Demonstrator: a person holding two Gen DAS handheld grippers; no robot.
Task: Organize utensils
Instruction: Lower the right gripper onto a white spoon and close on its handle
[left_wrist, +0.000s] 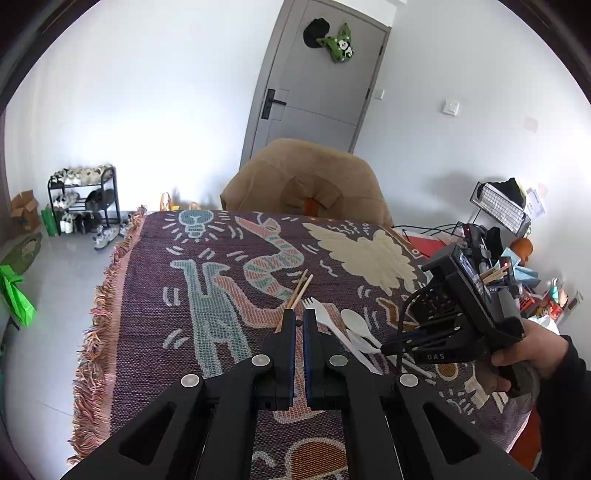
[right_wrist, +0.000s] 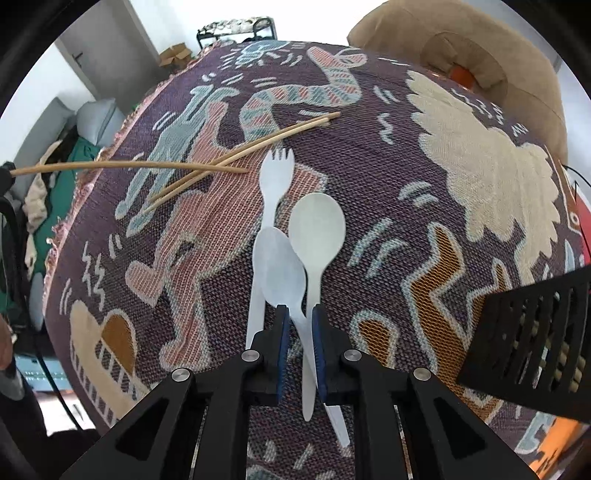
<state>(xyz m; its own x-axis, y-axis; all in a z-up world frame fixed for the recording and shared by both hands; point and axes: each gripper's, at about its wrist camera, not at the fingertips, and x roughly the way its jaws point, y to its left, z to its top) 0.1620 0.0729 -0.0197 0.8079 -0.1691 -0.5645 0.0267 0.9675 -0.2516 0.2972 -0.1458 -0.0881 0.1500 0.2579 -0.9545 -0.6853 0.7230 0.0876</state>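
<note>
On the patterned cloth (right_wrist: 424, 206) lie a white spork (right_wrist: 271, 184), two white plastic spoons (right_wrist: 317, 229) (right_wrist: 280, 269) and a pair of wooden chopsticks (right_wrist: 258, 142). My right gripper (right_wrist: 299, 314) hovers low with its jaws a little apart around the nearer spoon's handle, not clamped. My left gripper (left_wrist: 299, 319) has its jaws nearly closed on a single chopstick (right_wrist: 129, 166), which juts in from the left in the right wrist view; the lying chopsticks (left_wrist: 301, 288) show just beyond its tips. The right gripper (left_wrist: 391, 349) also shows at the right of the left wrist view.
A black perforated utensil holder (right_wrist: 535, 343) holding chopsticks stands at the right edge. A tan covered chair (left_wrist: 306, 181) stands behind the table. The fringed cloth edge (left_wrist: 99, 325) drops off on the left. Clutter (left_wrist: 517, 258) lies at the far right.
</note>
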